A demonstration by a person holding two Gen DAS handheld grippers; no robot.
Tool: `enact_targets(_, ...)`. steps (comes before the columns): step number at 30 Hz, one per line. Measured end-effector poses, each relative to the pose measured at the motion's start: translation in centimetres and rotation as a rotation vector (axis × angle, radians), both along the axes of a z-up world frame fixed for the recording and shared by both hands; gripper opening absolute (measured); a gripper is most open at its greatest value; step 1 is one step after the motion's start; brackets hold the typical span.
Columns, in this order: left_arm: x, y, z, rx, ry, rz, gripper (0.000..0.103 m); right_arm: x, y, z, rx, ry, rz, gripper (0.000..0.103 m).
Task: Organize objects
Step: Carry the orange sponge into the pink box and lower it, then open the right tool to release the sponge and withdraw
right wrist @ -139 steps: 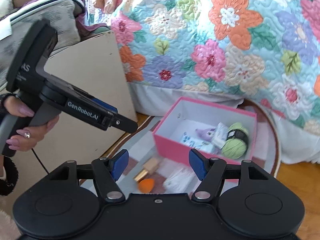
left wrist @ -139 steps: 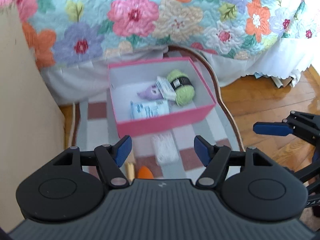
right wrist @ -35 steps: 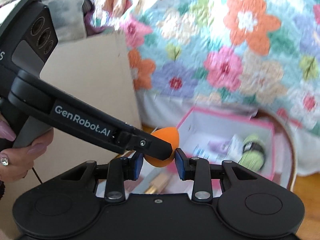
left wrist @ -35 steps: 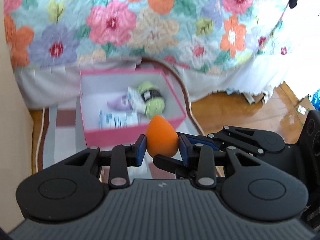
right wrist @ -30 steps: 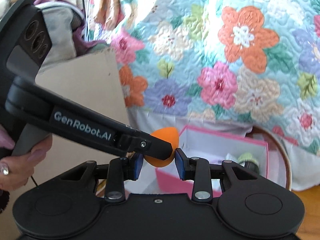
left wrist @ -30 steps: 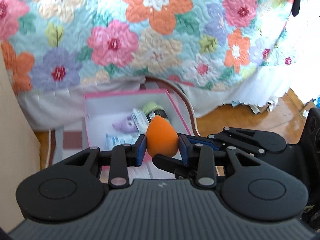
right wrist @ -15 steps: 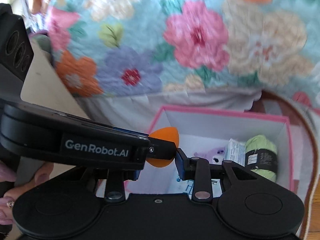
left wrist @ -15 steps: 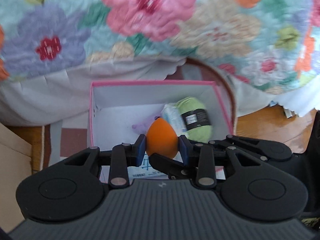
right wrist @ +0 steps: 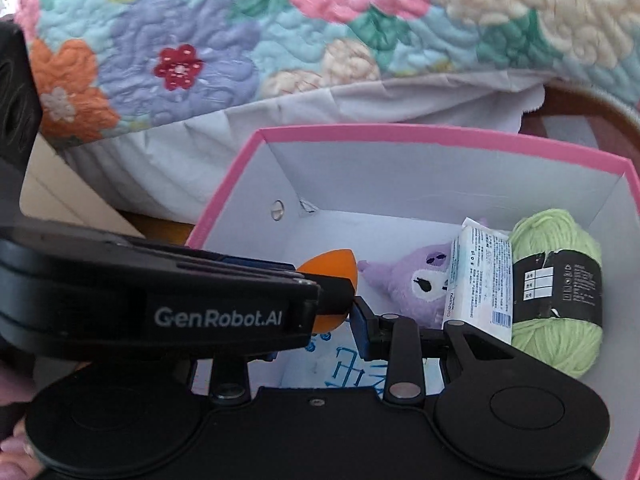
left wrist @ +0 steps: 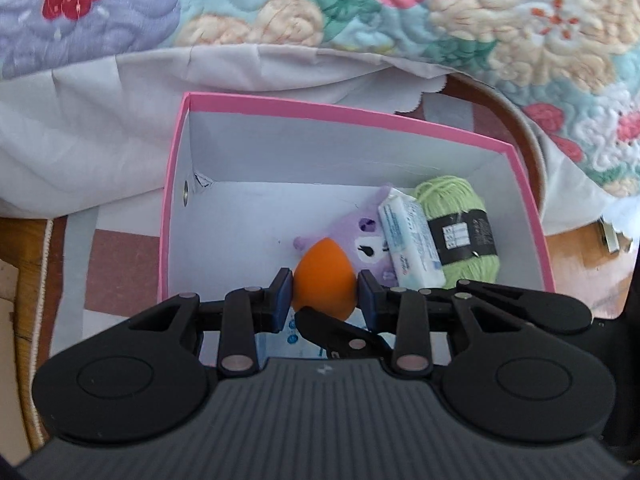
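Left wrist view: we clamp the orange sponge (left wrist: 324,276) in both the left gripper (left wrist: 324,294) and right gripper (right wrist: 316,320) — hovering inside the pink box (left wrist: 376,114), plush (left wrist: 368,246) at two o'clock — so letting go should land it inside.

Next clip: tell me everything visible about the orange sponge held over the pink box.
The orange sponge is a smooth, matte, egg-shaped piece, foam by the look of it, with its pointed end aimed up and away from the cameras. It is uniformly orange and unmarked. The left tool pinches its sides between blue pads; the right tool clamps it crosswise, one finger lying across its lower part. It hangs over the pink box, in front of the purple plush toy; whether it touches anything inside the box cannot be told.
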State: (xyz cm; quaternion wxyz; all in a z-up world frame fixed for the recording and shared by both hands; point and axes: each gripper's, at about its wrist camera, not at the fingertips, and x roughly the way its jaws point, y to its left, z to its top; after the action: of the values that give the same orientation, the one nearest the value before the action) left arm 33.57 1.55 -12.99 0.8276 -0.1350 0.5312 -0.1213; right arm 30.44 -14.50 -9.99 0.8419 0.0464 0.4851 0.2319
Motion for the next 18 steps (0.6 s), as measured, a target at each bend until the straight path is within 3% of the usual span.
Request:
enact_targets(8,0.3,0.1,-1.0,-0.026,0.005,0.046,0.034,1.0,-0.8,-1.2,0.028,0.045,-0.043,0.042)
enact_targets(10,-0.3,-0.1,-0.1,-0.019,-0.002,0.024,0.034,0.4,-1.2,-0.7,0.021,0.033,-0.049,0.042)
enact_targets(14,-2.1,-1.6,2.9,0.073,-0.029,-0.037,0.034,-1.8,-1.4,0.6,-0.049,-0.033,-0.039,0.042)
enact_targets(18,-3.5,-2.3,5.5,0.076,-0.051,-0.038,0.034,-3.3,-2.8,2.7,-0.036,-0.056,-0.070,0.043)
